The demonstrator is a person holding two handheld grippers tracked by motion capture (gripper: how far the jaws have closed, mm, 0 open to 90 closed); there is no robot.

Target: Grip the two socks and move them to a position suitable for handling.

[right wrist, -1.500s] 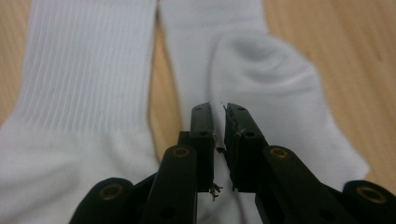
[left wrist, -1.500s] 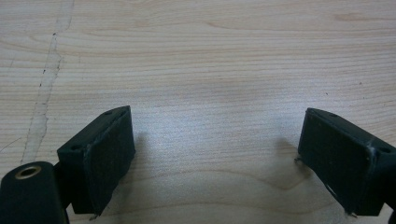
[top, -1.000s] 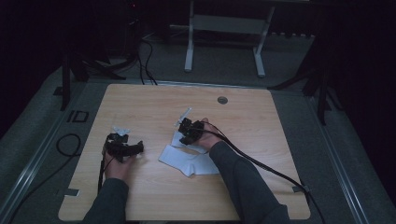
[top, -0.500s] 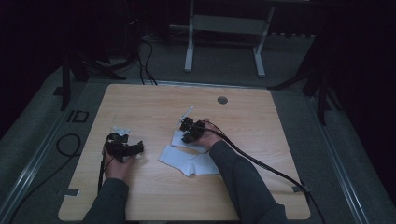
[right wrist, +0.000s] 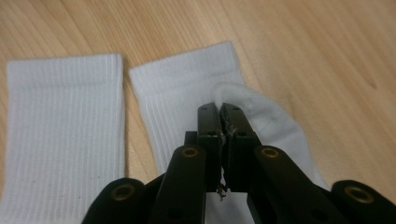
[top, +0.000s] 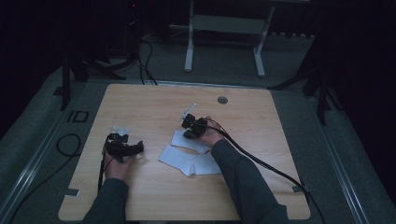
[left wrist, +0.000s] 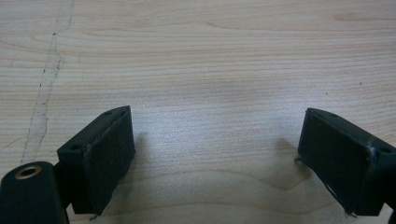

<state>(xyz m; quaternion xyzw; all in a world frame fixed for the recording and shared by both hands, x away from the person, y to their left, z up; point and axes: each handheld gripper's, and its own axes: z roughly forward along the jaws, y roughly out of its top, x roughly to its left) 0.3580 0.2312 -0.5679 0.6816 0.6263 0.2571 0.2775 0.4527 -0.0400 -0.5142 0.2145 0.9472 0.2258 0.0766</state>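
Observation:
Two white socks lie side by side on the wooden table (top: 154, 102). One sock (right wrist: 65, 126) lies flat at the left of the right gripper view. The other sock (right wrist: 177, 88) has a raised fold in it. My right gripper (right wrist: 219, 109) has just been closing and is shut on that fold, which bulges past the jaw tips. In the high view the right gripper (top: 190, 125) sits at the socks' (top: 187, 158) far end. My left gripper (top: 122, 148) rests to their left, and its jaws (left wrist: 215, 158) are open over bare wood.
A round grommet (top: 222, 100) sits in the table's far side. A black cable (top: 266, 163) trails from the right gripper over the right front edge. A white metal stand (top: 224, 42) is on the floor behind the table.
Both hands keep almost the same place. The right hand has shifted only slightly at the socks' far end.

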